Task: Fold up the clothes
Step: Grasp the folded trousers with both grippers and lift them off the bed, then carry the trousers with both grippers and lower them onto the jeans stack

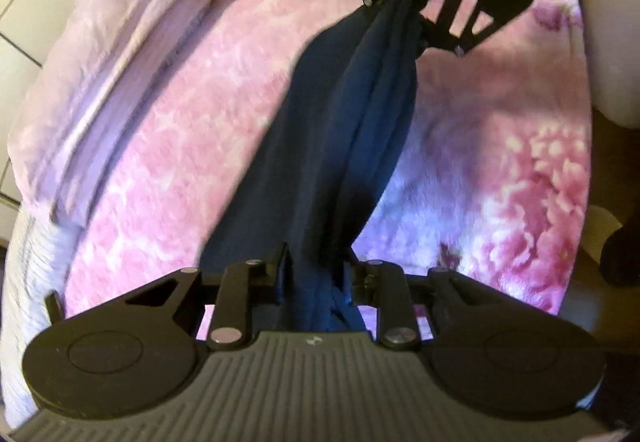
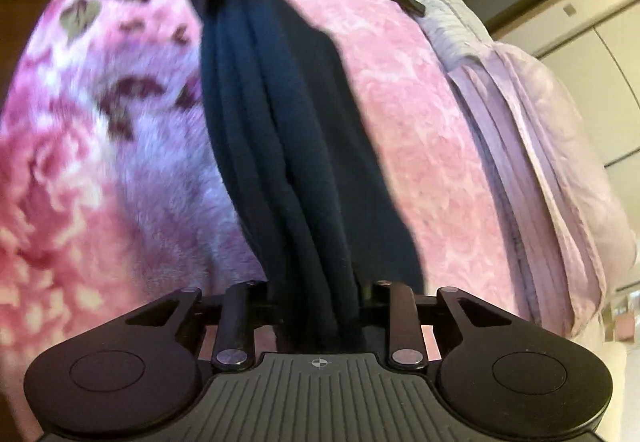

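Navy garment (image 1: 320, 146) — bunched, taut between left claw (image 1: 316, 274) and right claw (image 2: 316, 298).

L gripper (image 1: 316, 274) and R gripper (image 2: 320, 302) face each other, held above the surface, well apart. Both w/ jaws clamped on bunched navy cloth (image 1: 344, 130) stretched btwn them. Each sees the other at far end of its view.
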`<control>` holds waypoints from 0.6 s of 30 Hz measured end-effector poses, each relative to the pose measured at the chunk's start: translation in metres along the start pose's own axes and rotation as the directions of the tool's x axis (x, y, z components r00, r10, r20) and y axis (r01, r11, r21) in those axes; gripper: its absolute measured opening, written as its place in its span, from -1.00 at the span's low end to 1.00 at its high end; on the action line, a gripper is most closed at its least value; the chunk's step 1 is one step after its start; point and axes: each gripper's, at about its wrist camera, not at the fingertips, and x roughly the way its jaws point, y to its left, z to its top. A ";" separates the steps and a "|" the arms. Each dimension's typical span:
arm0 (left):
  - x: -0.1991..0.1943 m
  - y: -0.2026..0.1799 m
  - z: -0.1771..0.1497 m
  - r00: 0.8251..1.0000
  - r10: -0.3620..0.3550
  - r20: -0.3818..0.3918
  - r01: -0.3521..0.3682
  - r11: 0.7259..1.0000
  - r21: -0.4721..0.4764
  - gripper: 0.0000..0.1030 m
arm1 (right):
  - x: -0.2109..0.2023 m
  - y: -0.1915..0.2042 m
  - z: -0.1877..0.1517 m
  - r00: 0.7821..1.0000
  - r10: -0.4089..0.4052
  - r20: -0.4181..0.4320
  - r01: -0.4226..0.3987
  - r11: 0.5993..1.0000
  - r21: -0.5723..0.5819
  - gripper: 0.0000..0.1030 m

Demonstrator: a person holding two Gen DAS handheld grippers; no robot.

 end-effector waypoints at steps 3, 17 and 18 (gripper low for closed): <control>-0.022 0.021 0.020 0.998 -0.015 0.066 0.013 0.999 0.036 -0.58 | -0.038 -0.025 0.008 0.999 -0.012 -0.044 0.015 0.998 0.060 -0.51; -0.095 0.098 0.230 0.852 -0.070 0.518 -0.106 0.947 0.302 -0.58 | -0.228 -0.159 -0.031 0.911 -0.311 -0.272 0.381 0.886 0.264 -0.52; -0.096 0.097 0.254 0.835 -0.064 0.546 -0.129 0.943 0.308 -0.58 | -0.237 -0.172 -0.045 0.893 -0.347 -0.287 0.421 0.868 0.264 -0.52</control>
